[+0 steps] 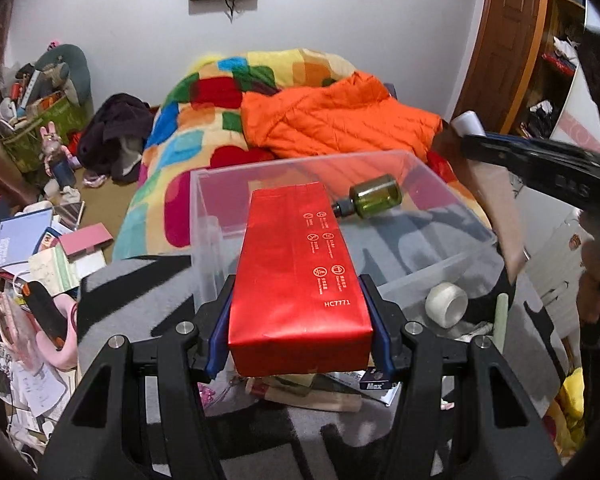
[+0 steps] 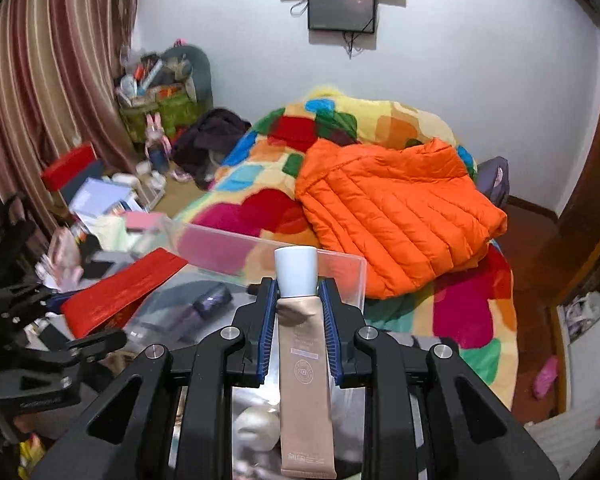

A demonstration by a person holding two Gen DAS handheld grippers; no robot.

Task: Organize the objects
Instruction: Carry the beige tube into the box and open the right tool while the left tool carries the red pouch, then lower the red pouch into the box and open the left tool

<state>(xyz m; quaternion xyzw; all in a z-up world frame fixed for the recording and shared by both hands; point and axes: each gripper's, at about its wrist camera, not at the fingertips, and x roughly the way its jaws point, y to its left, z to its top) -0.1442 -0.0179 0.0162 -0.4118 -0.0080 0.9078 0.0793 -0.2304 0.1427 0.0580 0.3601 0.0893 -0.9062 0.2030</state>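
Two blue pads of the left gripper [image 1: 300, 320] clamp a red box [image 1: 296, 276] by its long sides; the box juts forward past the fingertips, over the near wall of a clear bin [image 1: 452, 264]. A green bottle [image 1: 374, 201] lies in the bin beyond the box's far end.

From the right wrist, the right gripper [image 2: 298, 300] squeezes a beige tube [image 2: 304, 380] just below its white cap [image 2: 296, 271], the cap poking out past the fingertips, the tube's tail running back between the fingers. The bin's wall [image 2: 340, 268] stands just ahead.

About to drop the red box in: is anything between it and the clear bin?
Nothing visible blocks it. The red box, held in the left gripper, is over the clear bin, whose top is open; a green bottle lies inside.
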